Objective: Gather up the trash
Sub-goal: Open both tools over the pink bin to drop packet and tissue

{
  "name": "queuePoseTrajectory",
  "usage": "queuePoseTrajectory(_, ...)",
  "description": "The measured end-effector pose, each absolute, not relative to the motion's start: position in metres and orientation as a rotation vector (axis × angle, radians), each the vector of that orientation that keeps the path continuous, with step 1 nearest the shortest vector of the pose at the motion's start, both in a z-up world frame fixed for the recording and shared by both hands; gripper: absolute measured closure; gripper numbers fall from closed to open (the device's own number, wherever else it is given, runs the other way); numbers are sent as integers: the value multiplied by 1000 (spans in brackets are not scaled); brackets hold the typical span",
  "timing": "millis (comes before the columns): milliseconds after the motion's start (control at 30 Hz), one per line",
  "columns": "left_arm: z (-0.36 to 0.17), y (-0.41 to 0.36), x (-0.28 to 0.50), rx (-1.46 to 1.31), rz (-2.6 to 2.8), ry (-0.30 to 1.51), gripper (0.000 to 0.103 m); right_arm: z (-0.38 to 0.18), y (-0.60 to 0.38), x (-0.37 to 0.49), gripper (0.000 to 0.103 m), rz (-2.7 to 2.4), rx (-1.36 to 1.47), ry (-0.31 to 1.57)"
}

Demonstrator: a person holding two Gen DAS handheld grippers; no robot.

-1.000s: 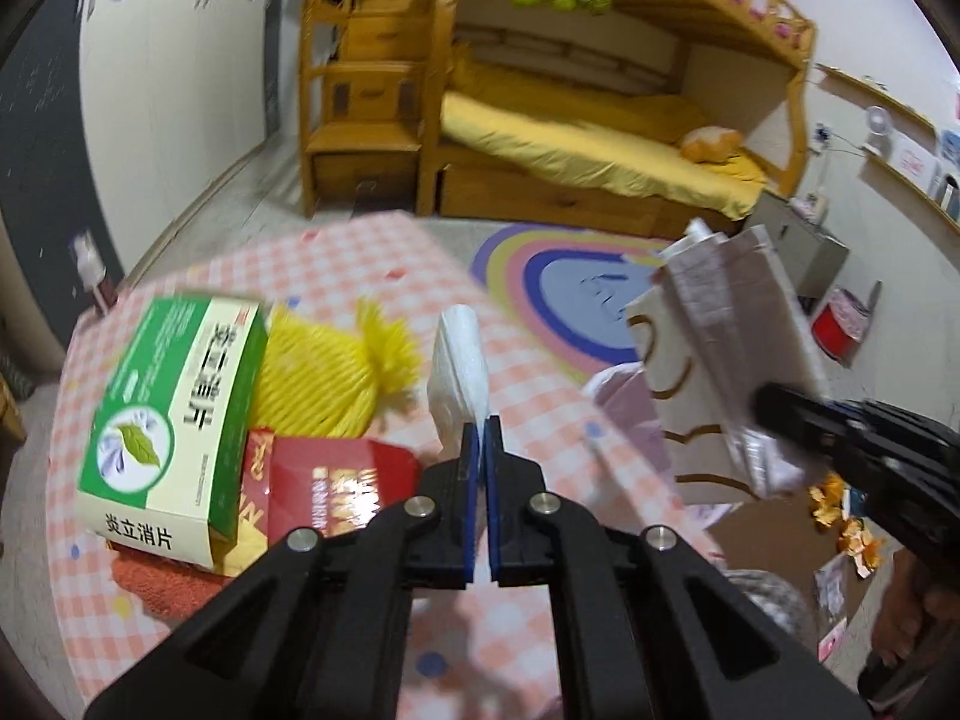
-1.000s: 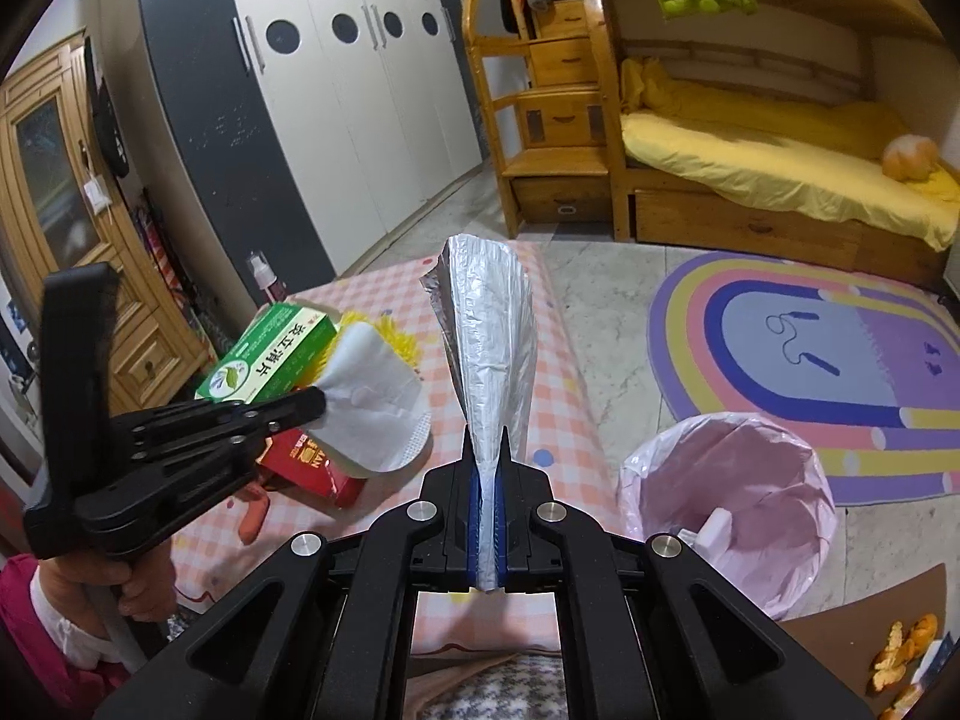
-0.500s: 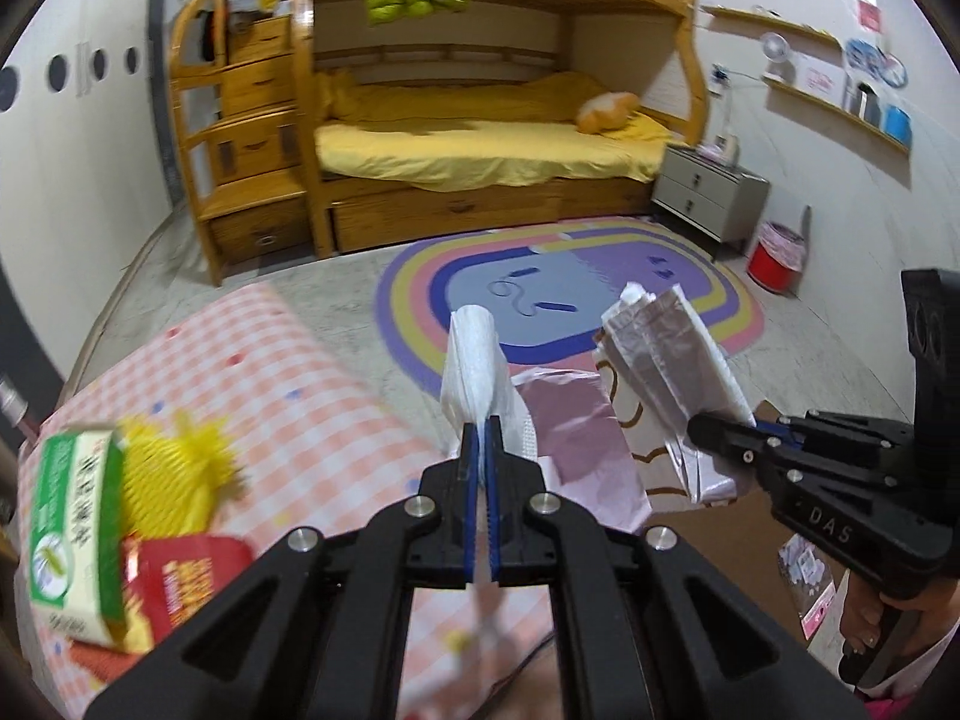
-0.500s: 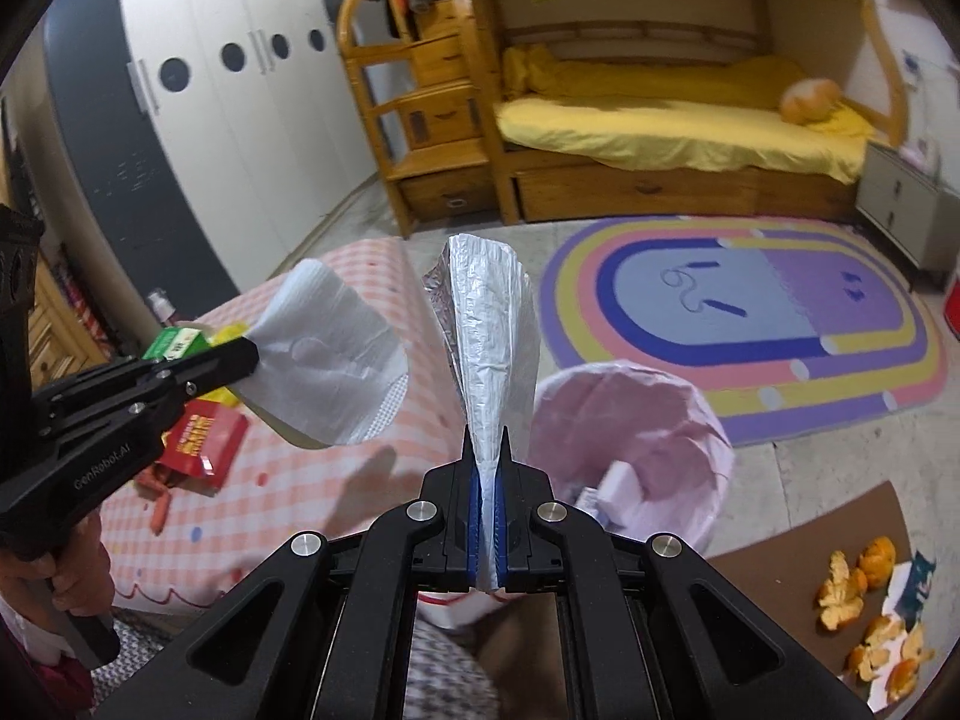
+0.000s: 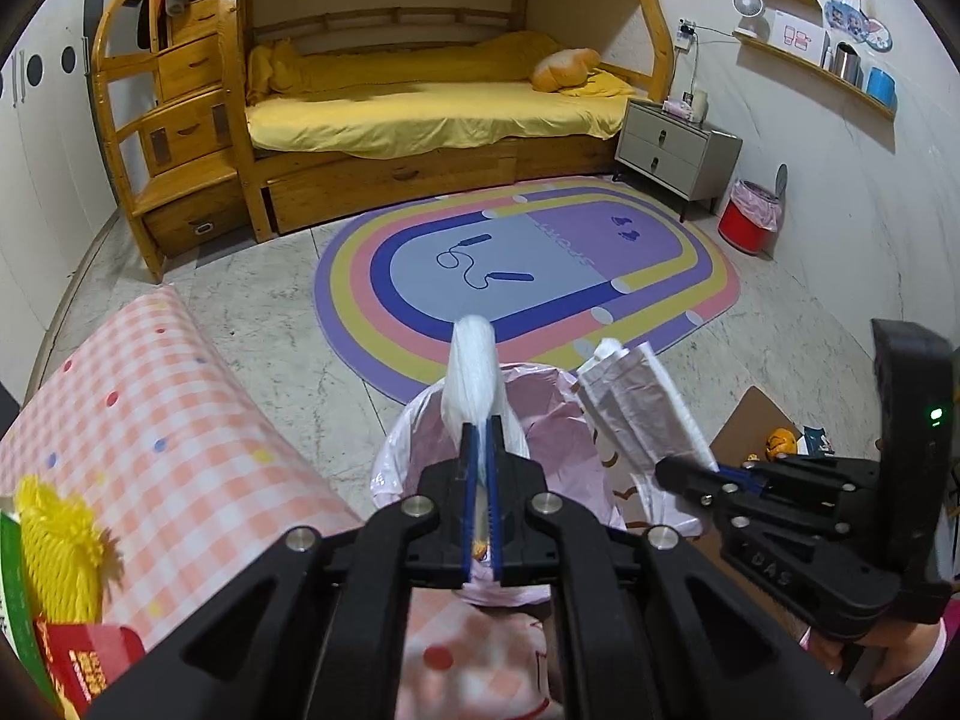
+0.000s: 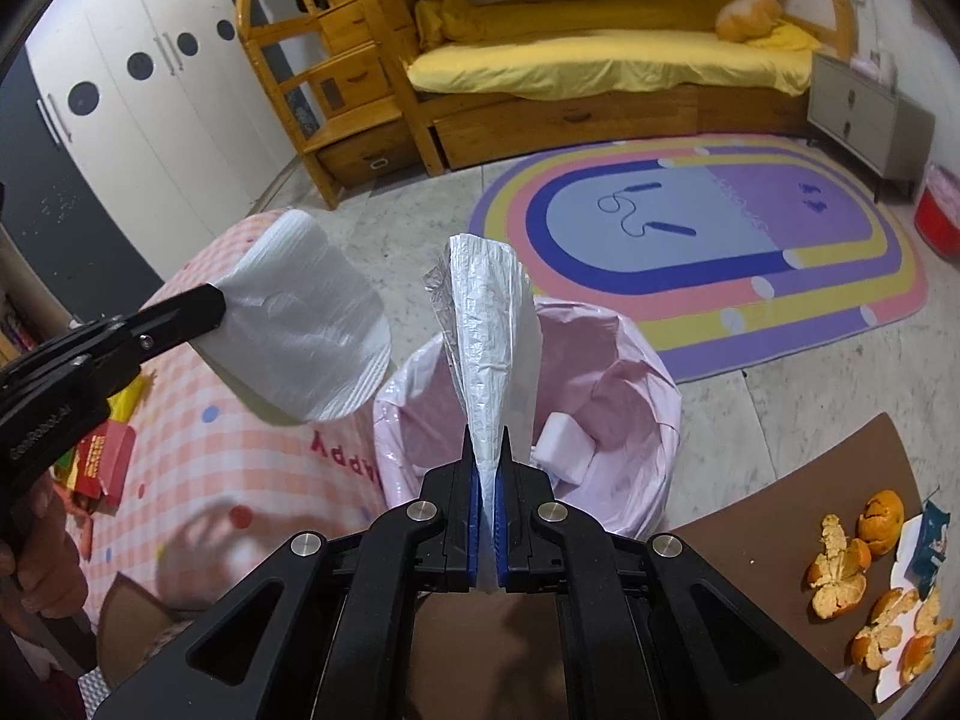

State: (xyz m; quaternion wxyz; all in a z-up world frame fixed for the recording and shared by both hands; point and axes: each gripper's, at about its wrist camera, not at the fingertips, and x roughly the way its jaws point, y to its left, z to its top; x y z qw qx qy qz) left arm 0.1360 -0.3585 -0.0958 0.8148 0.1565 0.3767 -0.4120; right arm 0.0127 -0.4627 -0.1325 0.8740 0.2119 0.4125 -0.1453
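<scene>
A: Left wrist view. The left gripper [image 5: 479,441] is clamped on a white paper cup [image 5: 474,369], squashed flat between the blue pads, over the bin with the pink liner [image 5: 570,408]. The right gripper [image 5: 690,468] comes in from the right, pinching a silver foil wrapper [image 5: 642,405] above the bin's right side. Pink checked worktop [image 5: 150,420] on the left, with yellow netting [image 5: 57,546] and a red box [image 5: 90,654] on it.

B: Right wrist view. The right gripper [image 6: 487,462] is closed tight on the silver foil wrapper [image 6: 489,348], directly above the bin with the pink liner [image 6: 630,384]; a white block [image 6: 564,447] lies inside. The left gripper [image 6: 216,309] holds the white paper cup [image 6: 306,330] over the worktop [image 6: 240,468] edge, just left of the bin. Orange peels [image 6: 852,564] lie on a brown mat [image 6: 780,516].
</scene>
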Motion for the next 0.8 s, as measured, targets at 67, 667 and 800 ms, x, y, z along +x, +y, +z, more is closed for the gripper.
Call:
queuePoseTrajectory(67,-93,-359,137,339,-877,799,90,-140,-468,18,97,-303,452,873)
queuePoseTrajectory(667,-64,-284,138,250,-702,744,63,-91,-448,3,49,-320,402,759)
queuePoseTrajectory(800,-54,-256,128,235,-657,722,60,-69,-424,-3,49,-277,374,727)
